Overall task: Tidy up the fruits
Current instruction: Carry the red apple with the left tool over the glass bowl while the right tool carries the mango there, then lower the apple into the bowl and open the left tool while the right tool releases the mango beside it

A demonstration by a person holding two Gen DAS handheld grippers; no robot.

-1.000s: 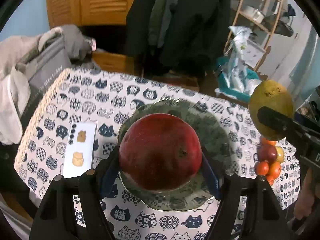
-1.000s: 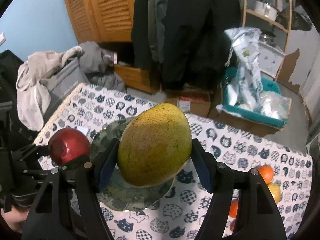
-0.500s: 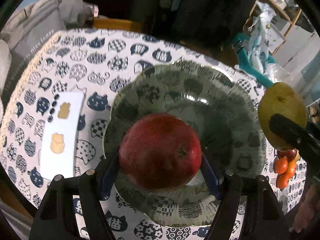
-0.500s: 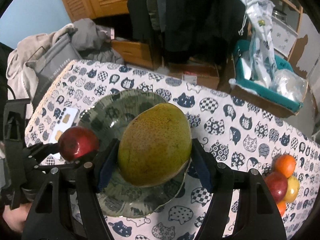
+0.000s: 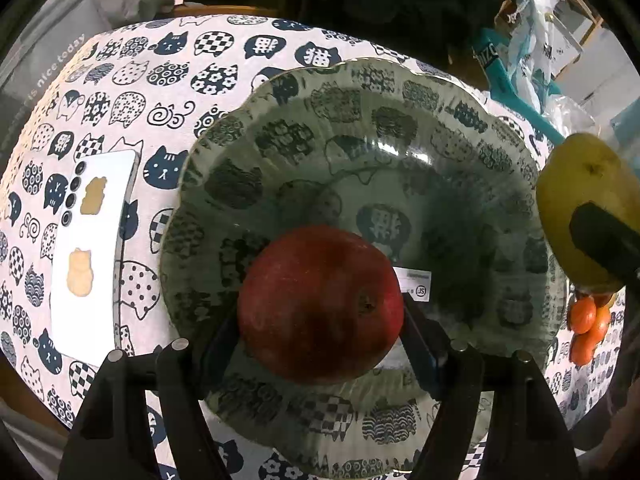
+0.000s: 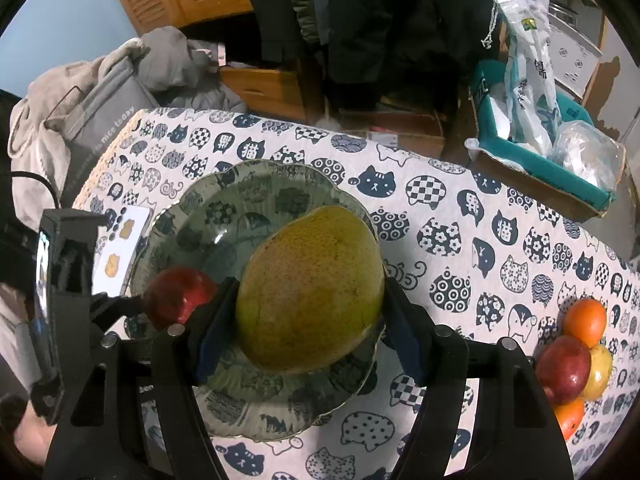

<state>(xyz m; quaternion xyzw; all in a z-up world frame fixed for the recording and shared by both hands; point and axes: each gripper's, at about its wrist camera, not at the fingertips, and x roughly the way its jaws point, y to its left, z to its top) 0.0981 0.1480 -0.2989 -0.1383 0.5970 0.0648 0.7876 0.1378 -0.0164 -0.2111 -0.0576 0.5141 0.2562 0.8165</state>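
A cat-print tablecloth (image 6: 460, 216) covers the table. A white phone (image 5: 90, 256) with 2 tan stickers lies on it. Beyond: a grey bag (image 6: 104, 120), a teal box (image 6: 560, 168) holding what look like plastic packets.

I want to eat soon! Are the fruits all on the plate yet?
Not yet. The plate holds no fruit so far. The left gripper holds an apple and the right gripper a mango, both over it. A fruit pile waits on the table.
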